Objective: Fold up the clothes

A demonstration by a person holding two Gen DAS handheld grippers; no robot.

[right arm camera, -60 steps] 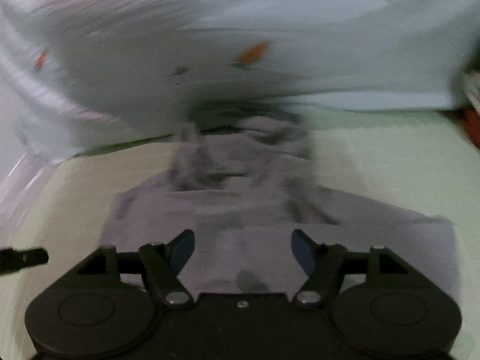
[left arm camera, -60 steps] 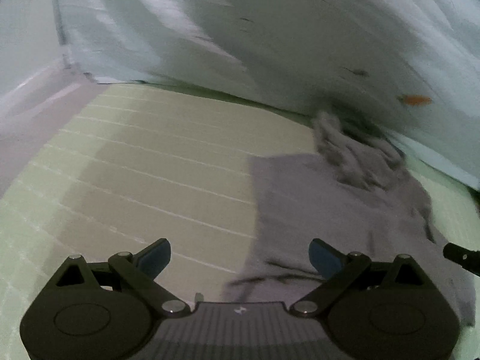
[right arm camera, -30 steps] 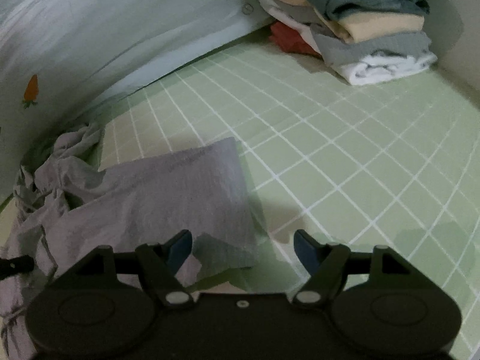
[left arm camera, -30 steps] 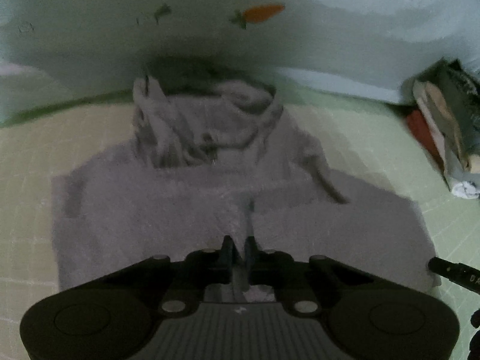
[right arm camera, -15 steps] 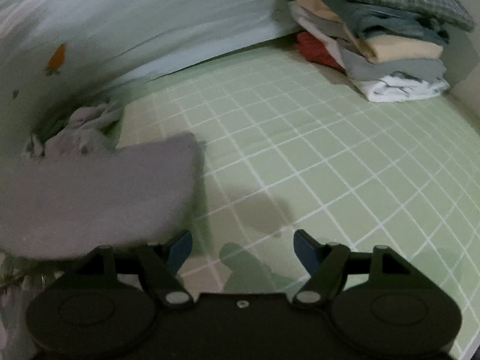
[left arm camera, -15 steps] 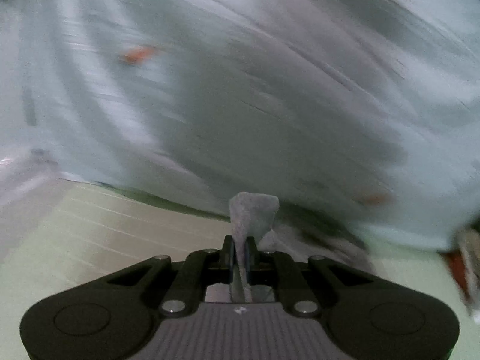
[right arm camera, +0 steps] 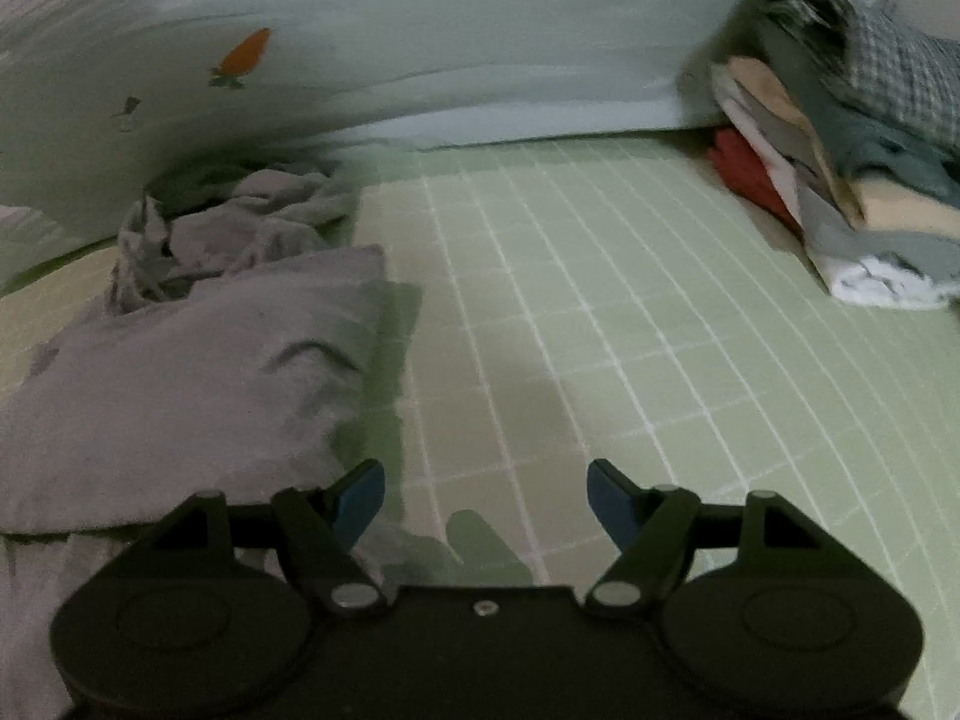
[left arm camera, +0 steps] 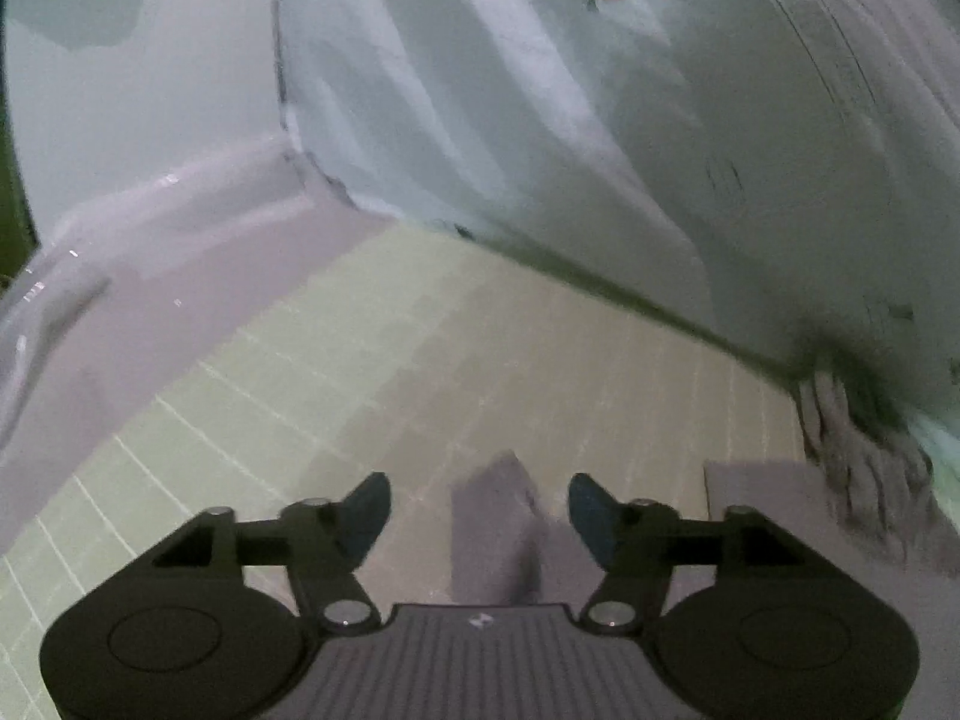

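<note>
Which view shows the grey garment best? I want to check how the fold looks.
The right wrist view: the grey garment lies folded over on the green grid mat, bunched at its far end. The left wrist view catches only a raised flap between the open left claw and a blurred edge.

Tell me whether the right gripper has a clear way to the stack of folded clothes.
Probably yes. The right gripper is open, holding nothing, and only bare green checked sheet lies between it and the stack of folded clothes. The grey garment lies off to its left.
</note>
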